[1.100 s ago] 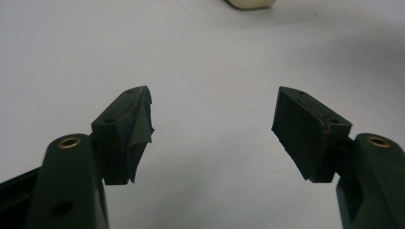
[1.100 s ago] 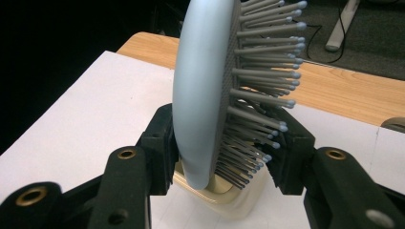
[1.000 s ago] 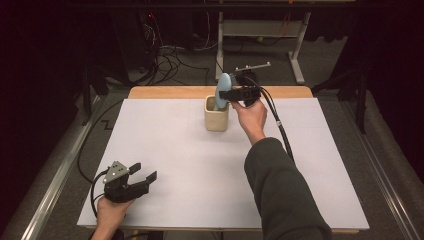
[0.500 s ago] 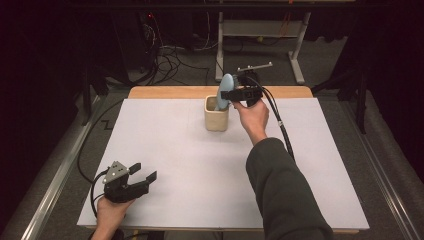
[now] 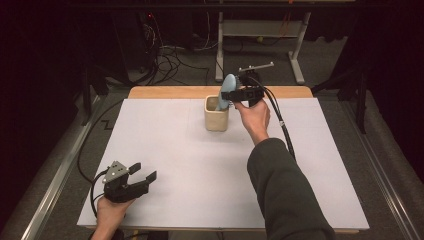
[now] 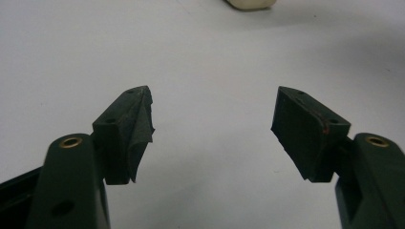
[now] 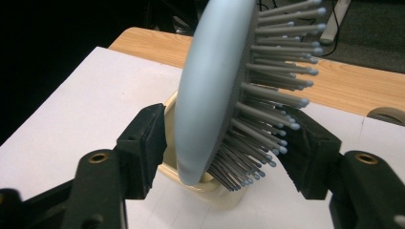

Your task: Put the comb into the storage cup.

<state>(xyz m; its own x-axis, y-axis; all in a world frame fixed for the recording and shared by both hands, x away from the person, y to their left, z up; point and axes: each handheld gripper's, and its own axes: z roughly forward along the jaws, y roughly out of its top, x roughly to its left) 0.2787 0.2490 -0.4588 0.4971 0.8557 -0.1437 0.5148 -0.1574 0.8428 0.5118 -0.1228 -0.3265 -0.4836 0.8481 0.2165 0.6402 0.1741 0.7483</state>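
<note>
Two grippers are seen: nearest, the left gripper (image 5: 143,173) is rested on the white table (image 5: 175,165), jaws wide apart and empty. Farther off, the right gripper (image 7: 224,138), its jaws just opening, brackets the blue hairbrush (image 7: 215,90) standing in the cream cup (image 5: 216,118).

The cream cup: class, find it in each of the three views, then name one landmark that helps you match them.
High view: the cream cup stands at the table's far middle, below the right gripper.
Left gripper view: its base shows at the top edge, right of centre.
Right gripper view: its rim sits low, beneath the blue hairbrush.
Shared landmark: the white table cover.
</note>
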